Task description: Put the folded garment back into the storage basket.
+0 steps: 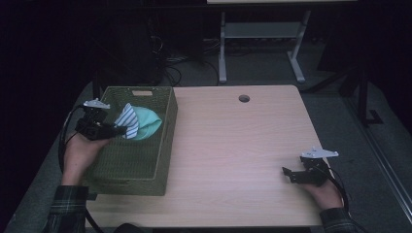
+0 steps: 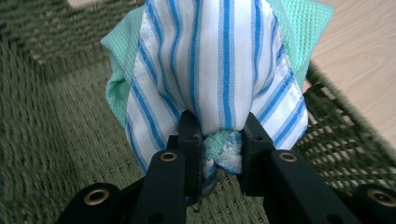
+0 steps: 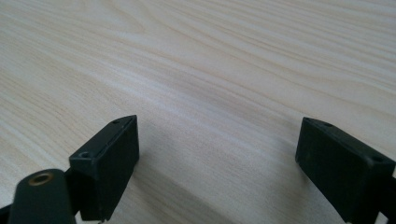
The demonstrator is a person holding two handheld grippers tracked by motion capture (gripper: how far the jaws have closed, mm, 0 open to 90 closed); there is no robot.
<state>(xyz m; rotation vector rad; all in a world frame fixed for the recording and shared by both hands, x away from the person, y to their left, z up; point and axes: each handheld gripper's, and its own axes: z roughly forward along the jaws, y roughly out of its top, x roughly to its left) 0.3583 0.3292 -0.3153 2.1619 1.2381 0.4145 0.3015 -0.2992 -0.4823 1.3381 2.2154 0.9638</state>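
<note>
Bundle of cloths [image 2: 219, 70] — a white cloth with blue stripes wrapped over a mint-green waffle-weave cloth [image 2: 308, 28] — is pinched at its gathered end between the two black jaws of the left gripper [image 2: 219, 149]. Jaws clamp the bunched fabric from both sides; a knot of green and striped cloth squeezes out between the pads. In the high view the bundle [image 1: 138, 124] hangs above the interior of the olive-green woven basket [image 1: 121, 174], toward the basket's far half, with the green part at 3 o'clock of the striped part. Whether the cloth touches the basket floor cannot be told.

Left gripper [image 1: 116, 130] sits at 9 o'clock of the bundle, over the basket's left wall, jaws pointing toward 3 o'clock. The person's left hand [image 1: 80, 153] grips its body from 7 o'clock; a plaid sleeve comes in at the bottom edge.

The basket stands on the left end of the light wood table [image 1: 233, 145], long side running 6 to 12 o'clock, with a handle slot in its far wall.

Right gripper [image 1: 287, 174] is well apart, near the table's edge at 4 o'clock of the basket, jaws spread wide with nothing between them, bare tabletop [image 3: 210, 70] beneath. Right hand [image 1: 323, 191] holds it from 5 o'clock.

A round cable hole [image 1: 244, 98] lies in the table near the far edge, at 12 o'clock.
</note>
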